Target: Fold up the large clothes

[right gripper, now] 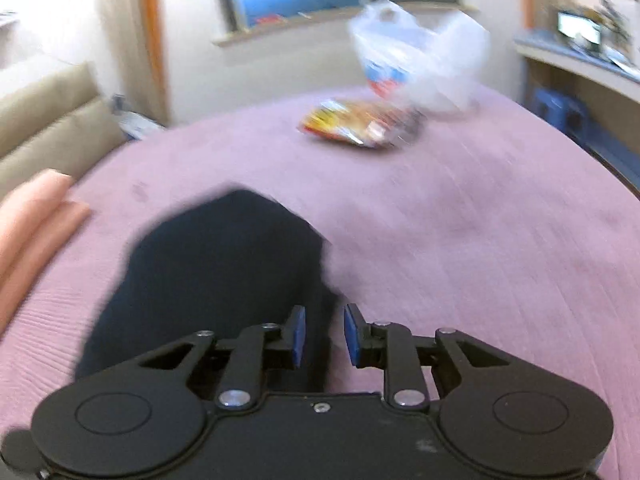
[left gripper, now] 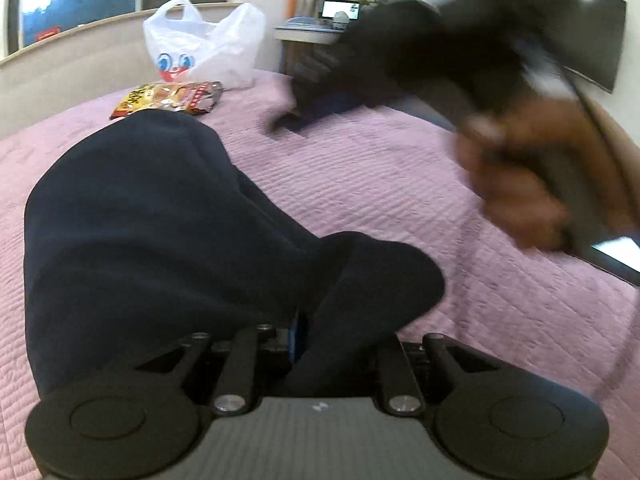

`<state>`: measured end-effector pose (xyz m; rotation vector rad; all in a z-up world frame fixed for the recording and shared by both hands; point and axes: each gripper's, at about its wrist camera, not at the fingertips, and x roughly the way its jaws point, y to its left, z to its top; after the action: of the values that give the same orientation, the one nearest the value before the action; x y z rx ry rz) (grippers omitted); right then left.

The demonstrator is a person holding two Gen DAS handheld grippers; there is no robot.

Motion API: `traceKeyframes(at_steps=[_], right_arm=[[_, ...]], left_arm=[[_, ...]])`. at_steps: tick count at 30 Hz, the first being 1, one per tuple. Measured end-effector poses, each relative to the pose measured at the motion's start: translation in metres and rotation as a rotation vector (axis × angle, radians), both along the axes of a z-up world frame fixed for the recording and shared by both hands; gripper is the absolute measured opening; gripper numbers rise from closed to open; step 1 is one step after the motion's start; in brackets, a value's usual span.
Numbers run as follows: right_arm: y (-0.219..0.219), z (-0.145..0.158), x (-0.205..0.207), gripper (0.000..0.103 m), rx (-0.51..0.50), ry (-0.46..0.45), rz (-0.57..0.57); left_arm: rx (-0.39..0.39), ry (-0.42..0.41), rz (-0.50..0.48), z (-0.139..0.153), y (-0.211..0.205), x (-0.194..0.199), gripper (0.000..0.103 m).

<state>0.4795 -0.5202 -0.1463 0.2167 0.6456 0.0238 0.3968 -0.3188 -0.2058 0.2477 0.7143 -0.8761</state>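
A dark navy garment (left gripper: 152, 216) lies bunched on the pink quilted bed (left gripper: 360, 184). My left gripper (left gripper: 316, 332) is shut on a fold of the dark navy garment, which drapes over and hides its fingertips. In the left wrist view the right gripper (left gripper: 304, 116) and the hand that holds it pass blurred at the upper right. In the right wrist view the garment (right gripper: 216, 276) lies below and left of my right gripper (right gripper: 324, 336). Its blue pads (right gripper: 298, 336) stand apart, with a strip of the dark cloth between them, not pinched.
A white plastic bag (left gripper: 204, 44) and a snack packet (left gripper: 168, 100) lie at the bed's far side. A folded peach cloth (right gripper: 36, 224) lies at the bed's left edge. A desk (left gripper: 316, 28) stands beyond the bed; a phone (left gripper: 612, 256) lies at the right.
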Motion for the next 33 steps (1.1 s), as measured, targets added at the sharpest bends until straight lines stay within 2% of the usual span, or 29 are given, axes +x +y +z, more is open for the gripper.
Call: traceKeyframes(at_steps=[1,5,7,9,10,12,15,16,19,20,23,24,26,27,28,29,31,33], right_arm=[[0.005,0.006,0.008,0.030,0.006,-0.016,0.043],[0.036,0.015,0.050,0.044,-0.010,-0.033,0.258],[0.055,0.013,0.069,0.044,-0.067,-0.060,0.341],[0.071,0.007,0.086,0.033,-0.101,-0.084,0.387],[0.079,0.001,0.092,0.020,-0.126,-0.097,0.397],[0.085,-0.014,0.104,0.018,-0.189,-0.077,0.405],[0.083,-0.045,0.108,0.011,-0.281,0.009,0.387],[0.072,-0.057,0.100,0.009,-0.330,0.014,0.322],[0.059,-0.061,0.087,0.007,-0.326,0.035,0.240],[0.060,-0.059,0.083,0.008,-0.336,0.039,0.237],[0.066,-0.047,0.074,0.009,-0.370,0.044,0.224],[0.072,-0.030,0.062,0.010,-0.345,0.044,0.214],[0.068,-0.012,0.045,0.014,-0.250,0.032,0.224],[0.068,-0.012,0.045,0.014,-0.250,0.032,0.224],[0.069,-0.003,0.018,0.014,-0.136,0.067,0.255],[0.074,-0.005,0.004,0.014,-0.112,0.090,0.274],[0.088,-0.019,-0.019,0.015,-0.126,0.160,0.286],[0.095,-0.049,-0.043,0.014,-0.154,0.292,0.268]], left_arm=[[0.002,0.009,-0.007,-0.001,0.003,-0.004,0.019],[0.012,0.091,-0.039,-0.011,0.025,-0.007,0.018],[0.049,0.079,-0.053,-0.012,0.040,-0.016,0.016],[0.039,0.086,-0.062,-0.005,0.054,-0.016,0.016],[0.010,0.123,-0.067,0.001,0.065,-0.015,0.016],[-0.053,0.178,-0.058,0.011,0.086,-0.009,0.016],[-0.158,0.223,0.023,0.025,0.117,0.012,0.016],[-0.211,0.234,0.059,0.029,0.128,0.018,0.017],[-0.360,0.263,0.150,0.031,0.147,0.043,0.019],[-0.385,0.262,0.169,0.030,0.145,0.053,0.021],[-0.396,0.373,0.185,-0.004,0.139,0.080,0.014],[-0.401,0.386,0.167,-0.012,0.138,0.080,0.014],[-0.383,0.398,0.150,-0.021,0.142,0.073,0.014],[-0.385,0.409,0.149,-0.022,0.146,0.071,0.013],[-0.396,0.427,0.152,-0.022,0.152,0.069,0.013],[-0.405,0.442,0.156,-0.022,0.157,0.068,0.013],[-0.404,0.449,0.149,-0.019,0.159,0.066,0.013],[-0.376,0.441,0.134,-0.020,0.158,0.065,0.011]])
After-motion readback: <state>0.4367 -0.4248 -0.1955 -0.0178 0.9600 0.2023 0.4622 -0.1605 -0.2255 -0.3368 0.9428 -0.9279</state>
